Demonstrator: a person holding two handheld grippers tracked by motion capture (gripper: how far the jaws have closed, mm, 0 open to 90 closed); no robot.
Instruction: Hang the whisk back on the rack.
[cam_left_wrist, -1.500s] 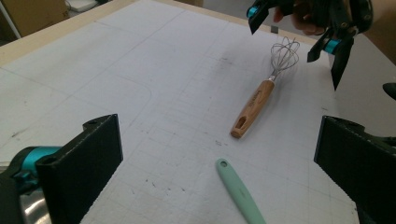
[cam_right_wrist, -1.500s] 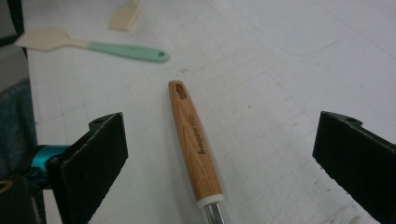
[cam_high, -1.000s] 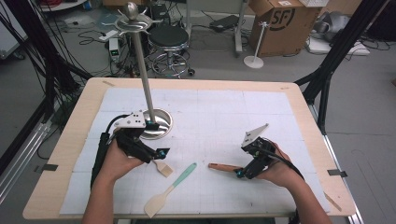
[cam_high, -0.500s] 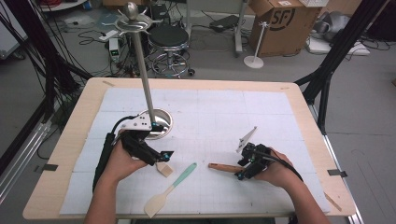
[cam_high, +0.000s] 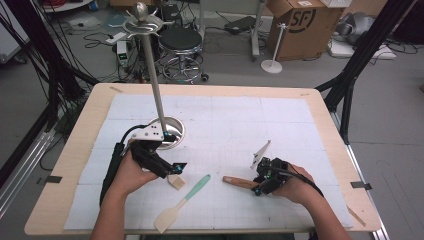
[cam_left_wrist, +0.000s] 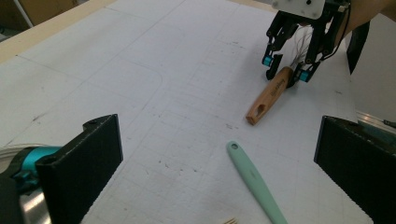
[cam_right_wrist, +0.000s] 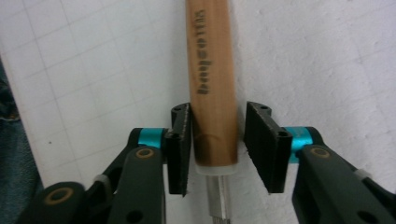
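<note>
Two black jaws of the right gripper (cam_right_wrist: 212, 149) are seen straddling the round wooden handle (cam_right_wrist: 211, 79) of a utensil at the lower middle of the right gripper view. The jaws have just been closing with the handle between them: the left pad looks to be against the wood, while a narrow slit of white mat is still seen beside the right pad, so a full clamp is not yet judged to be made. In the high view the handle (cam_high: 239, 182) lies flat on the white gridded mat (cam_high: 300, 130) at lower centre-right, its long axis running left to right, its free end pointing toward frame centre and its metal neck tucked under the right gripper (cam_high: 263, 180). The jaws are set across that axis, near the neck end, which is what the coming squeeze depends on.

The left gripper (cam_high: 172, 170) is held wide open at lower left, with nothing between its jaws, near a mint-green spatula with a pale blade (cam_high: 182, 202). The right hand is plainly the nearer one.
</note>
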